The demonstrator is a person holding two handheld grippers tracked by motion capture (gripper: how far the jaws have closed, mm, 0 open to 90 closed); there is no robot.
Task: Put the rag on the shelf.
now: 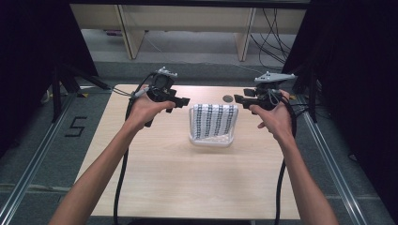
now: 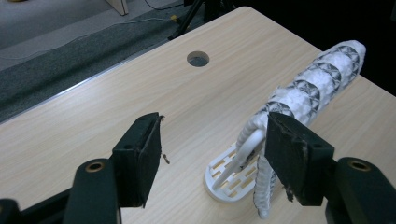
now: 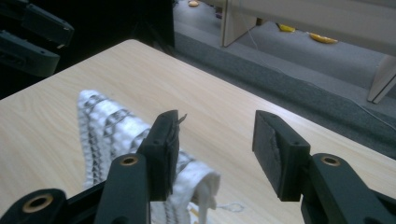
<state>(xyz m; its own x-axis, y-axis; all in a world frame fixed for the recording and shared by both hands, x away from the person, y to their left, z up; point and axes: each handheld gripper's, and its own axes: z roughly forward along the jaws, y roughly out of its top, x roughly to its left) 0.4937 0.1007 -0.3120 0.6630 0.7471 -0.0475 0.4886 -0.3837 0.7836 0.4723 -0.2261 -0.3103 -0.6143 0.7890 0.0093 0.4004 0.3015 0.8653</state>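
One legible mark: a black "5" (image 1: 75,126) on the grey floor left of the table (image 1: 155,178); nothing readable on the white patterned cloth (image 1: 213,119), draped over a white slotted rack (image 1: 211,139) mid-table, possibly a dish stand. Left gripper (image 1: 180,101) and right gripper (image 1: 240,99) held on either side of the cloth, jaws apart, nothing between them. Round hole (image 1: 228,99) in tabletop just behind cloth; wooden furniture legs (image 1: 129,33) and loose cables (image 1: 272,37) beyond far edge.

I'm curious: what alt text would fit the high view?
A patterned white cloth drapes over a white rack on a wooden table. A person's hands hold the left gripper and right gripper on either side, fingers open and empty.
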